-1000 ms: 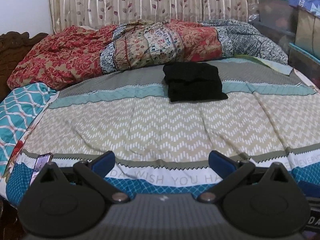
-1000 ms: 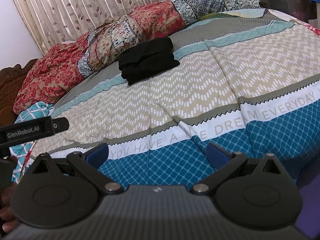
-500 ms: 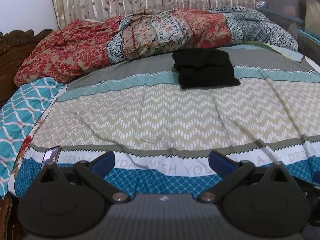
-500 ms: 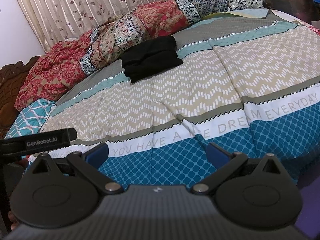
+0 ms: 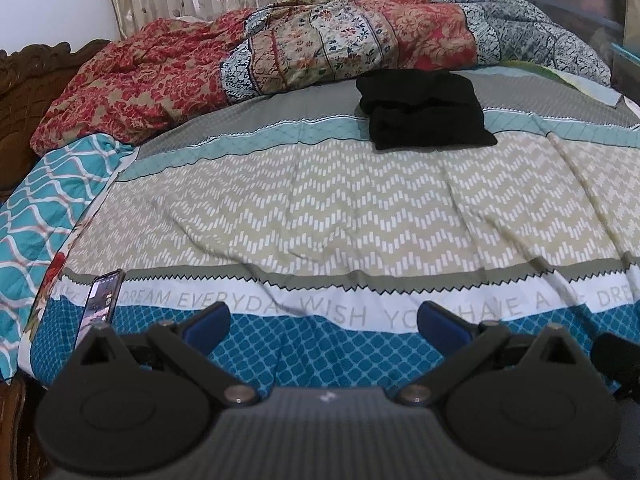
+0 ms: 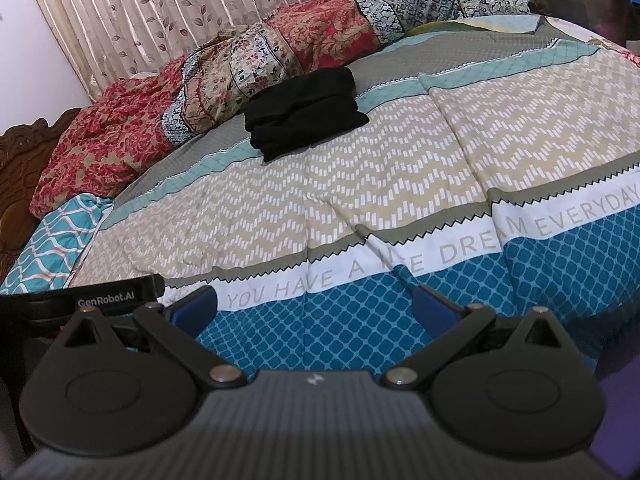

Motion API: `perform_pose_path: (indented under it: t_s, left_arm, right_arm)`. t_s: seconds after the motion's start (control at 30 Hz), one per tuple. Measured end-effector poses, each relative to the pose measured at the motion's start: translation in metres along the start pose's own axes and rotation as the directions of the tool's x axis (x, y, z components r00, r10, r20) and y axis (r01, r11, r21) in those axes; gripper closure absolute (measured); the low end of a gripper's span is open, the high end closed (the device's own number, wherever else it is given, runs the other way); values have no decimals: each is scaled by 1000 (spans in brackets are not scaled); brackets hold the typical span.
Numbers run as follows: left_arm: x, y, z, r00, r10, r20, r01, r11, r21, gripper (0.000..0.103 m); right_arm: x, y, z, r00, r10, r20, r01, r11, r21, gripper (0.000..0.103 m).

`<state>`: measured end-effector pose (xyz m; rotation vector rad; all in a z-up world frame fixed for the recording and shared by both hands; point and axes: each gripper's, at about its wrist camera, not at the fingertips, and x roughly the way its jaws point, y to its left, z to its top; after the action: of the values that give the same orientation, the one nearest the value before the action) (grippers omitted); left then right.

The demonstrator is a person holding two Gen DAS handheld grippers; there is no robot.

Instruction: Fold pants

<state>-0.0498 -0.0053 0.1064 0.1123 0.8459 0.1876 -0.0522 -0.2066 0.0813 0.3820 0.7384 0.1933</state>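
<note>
The left tool (image 5: 324, 322) is sitting released, its blue pads spread wide with nothing between them, hanging over the near blue-patterned edge of the bed (image 5: 320, 216). The right tool (image 6: 314, 306) is likewise released and gripping nothing, hanging over the same near edge.

The black pants (image 5: 424, 110) are lying folded in a compact stack far ahead of both tools, well apart from them, resting on the grey and teal bands of the bed cover. From the left tool they are lying ahead and to the right; from the right tool (image 6: 306, 114) they are lying ahead and slightly left. Their folds are hard to make out, since the dark cloth is swallowing detail.

Just behind the pants a crumpled patterned quilt (image 5: 280, 48) is running across the far side, its right end being cut off by the frame. A phone (image 5: 100, 300) is lying just left of the left tool, its lower end hidden behind the tool's body. A black bar marked GenRobot.AI (image 6: 104, 294) is poking in left of the right tool, mostly cut off.
</note>
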Motion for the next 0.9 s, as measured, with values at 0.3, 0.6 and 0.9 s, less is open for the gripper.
perform_pose_path:
  t_s: [0.3, 0.6, 0.9]
  left_arm:
    - [11, 1, -3, 999, 32, -23, -32, 999, 7, 0]
    - [21, 2, -9, 997, 55, -51, -54, 998, 17, 0]
    - [28, 3, -11, 996, 53, -74, -51, 999, 18, 0]
  right_arm:
    - [3, -3, -2, 1000, 1, -14, -1, 1000, 6, 0]
    - [7, -5, -5, 1000, -3, -30, 4, 1000, 10, 0]
    - [9, -7, -5, 999, -5, -39, 6, 1000, 14, 0]
